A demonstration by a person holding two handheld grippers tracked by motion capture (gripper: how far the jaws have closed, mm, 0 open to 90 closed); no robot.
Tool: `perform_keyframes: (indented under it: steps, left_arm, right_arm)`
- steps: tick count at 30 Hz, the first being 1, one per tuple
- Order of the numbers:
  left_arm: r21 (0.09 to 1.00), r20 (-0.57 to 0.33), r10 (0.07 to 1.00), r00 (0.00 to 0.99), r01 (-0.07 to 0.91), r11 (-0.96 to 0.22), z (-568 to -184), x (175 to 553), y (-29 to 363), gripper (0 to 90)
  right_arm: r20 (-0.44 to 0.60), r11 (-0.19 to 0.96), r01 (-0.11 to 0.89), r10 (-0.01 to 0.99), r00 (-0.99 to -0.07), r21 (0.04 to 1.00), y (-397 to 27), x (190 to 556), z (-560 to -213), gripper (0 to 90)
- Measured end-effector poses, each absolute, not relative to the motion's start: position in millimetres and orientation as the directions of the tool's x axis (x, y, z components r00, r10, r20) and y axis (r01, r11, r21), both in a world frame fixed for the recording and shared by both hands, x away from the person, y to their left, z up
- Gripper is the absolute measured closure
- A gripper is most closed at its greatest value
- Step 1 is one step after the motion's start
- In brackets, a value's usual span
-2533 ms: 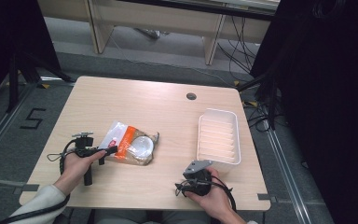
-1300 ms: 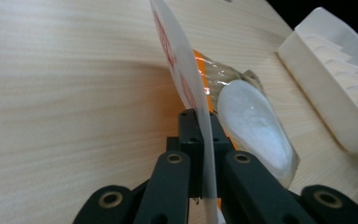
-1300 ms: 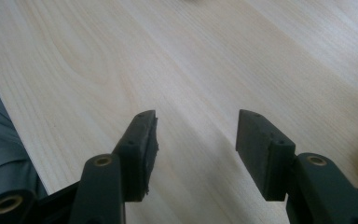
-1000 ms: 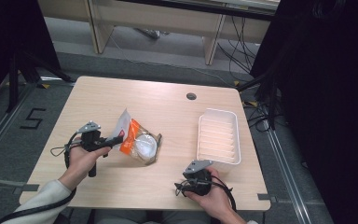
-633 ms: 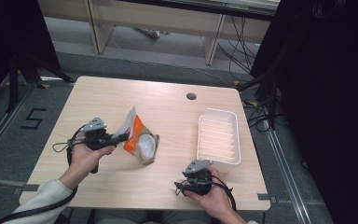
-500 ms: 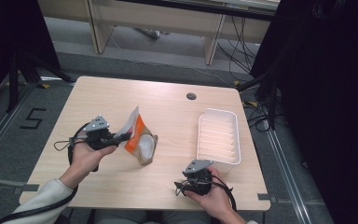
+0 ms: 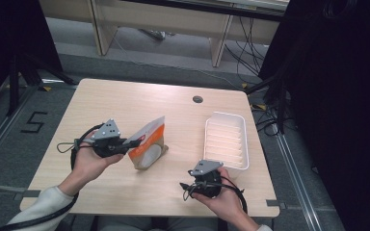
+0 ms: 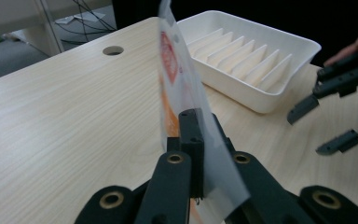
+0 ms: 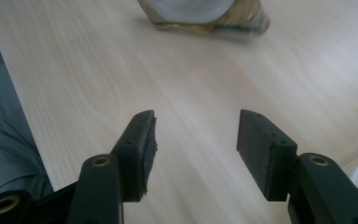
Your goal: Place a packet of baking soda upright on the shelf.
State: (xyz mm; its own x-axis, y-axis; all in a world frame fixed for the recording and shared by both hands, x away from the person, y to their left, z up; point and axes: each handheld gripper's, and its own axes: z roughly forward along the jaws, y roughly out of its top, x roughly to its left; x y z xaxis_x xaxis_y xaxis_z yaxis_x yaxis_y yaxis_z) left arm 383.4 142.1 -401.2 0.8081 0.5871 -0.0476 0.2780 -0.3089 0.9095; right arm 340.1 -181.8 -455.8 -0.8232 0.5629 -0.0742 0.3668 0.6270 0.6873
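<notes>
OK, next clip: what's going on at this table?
A person holds a gripper in each hand. The left gripper is shut on the edge of an orange-and-white snack bag, tipping it up off the table. The right gripper waits open near the white ridged tray, holding nothing.

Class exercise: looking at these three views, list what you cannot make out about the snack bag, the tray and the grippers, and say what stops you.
- Snack bag: printed text too small in the high view, edge-on in the left gripper view.
- Bag's top: cut off in the right gripper view.
- White tray: near corner hidden by the right gripper.
- Left gripper: pad contact hidden by the bag film.
</notes>
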Motion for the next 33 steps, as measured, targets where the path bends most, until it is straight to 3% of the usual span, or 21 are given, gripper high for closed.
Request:
perform_keyframes:
  steps: [8,10,15,25,26,30,33]
  left_arm:
    - [0.922,0.004,0.527,0.850,0.201,-0.332,-381,368,134,89.7]
    - [0.920,0.013,0.502,0.865,0.186,-0.344,-377,364,132,89.6]
    - [0.919,0.014,0.458,0.889,0.169,-0.357,-372,357,126,89.6]
    - [0.912,-0.002,0.383,0.924,0.159,-0.378,-371,347,113,89.6]
    - [0.912,-0.008,0.382,0.924,0.164,-0.377,-372,346,111,89.6]
    - [0.908,-0.008,0.365,0.931,0.160,-0.387,-373,345,108,89.6]
    - [0.908,-0.010,0.354,0.935,0.156,-0.389,-374,344,106,89.6]
  right_arm:
    - [-0.150,0.687,0.259,0.475,-0.867,0.679,-180,354,-409,45.1]
    - [-0.211,0.733,0.197,0.425,-0.880,0.651,-181,362,-386,43.2]
    - [-0.240,0.748,0.162,0.398,-0.885,0.643,-182,373,-361,40.4]
    - [-0.278,0.797,0.055,0.274,-0.921,0.602,-175,393,-333,36.0]
    - [-0.252,0.801,0.077,0.276,-0.927,0.594,-174,393,-331,36.3]
    - [-0.251,0.835,0.009,0.176,-0.952,0.551,-168,396,-331,40.7]
    - [-0.229,0.858,-0.023,0.111,-0.967,0.514,-162,397,-332,48.7]
